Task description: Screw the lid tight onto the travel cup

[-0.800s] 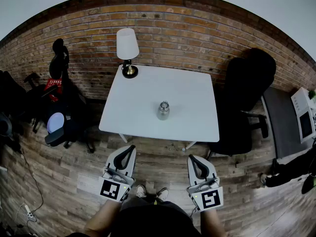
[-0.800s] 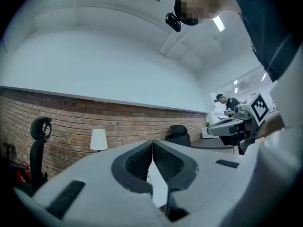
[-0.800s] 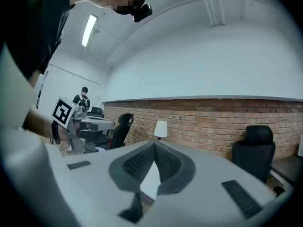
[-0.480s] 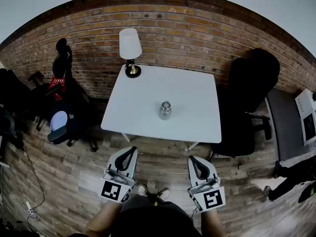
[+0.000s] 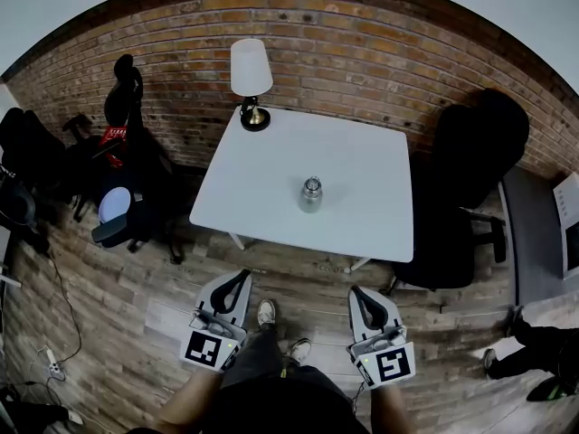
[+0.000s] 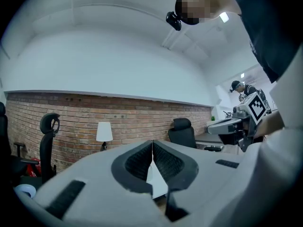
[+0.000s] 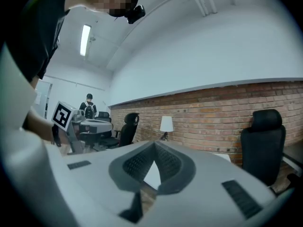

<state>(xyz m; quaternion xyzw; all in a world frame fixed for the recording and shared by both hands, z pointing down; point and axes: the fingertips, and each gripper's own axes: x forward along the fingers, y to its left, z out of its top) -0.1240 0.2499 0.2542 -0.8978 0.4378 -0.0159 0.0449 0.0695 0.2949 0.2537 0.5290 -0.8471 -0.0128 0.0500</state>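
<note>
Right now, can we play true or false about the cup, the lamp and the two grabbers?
1. The travel cup stands on the white table. True.
2. The left gripper holds the cup. False: it is shut on nothing, over the wooden floor, short of the table.
3. The lamp stands at a far corner of the table. True.
4. The right gripper has its jaws wide open. False: they are together and empty.
5. The cup lies on its side. False: it stands upright.
</note>
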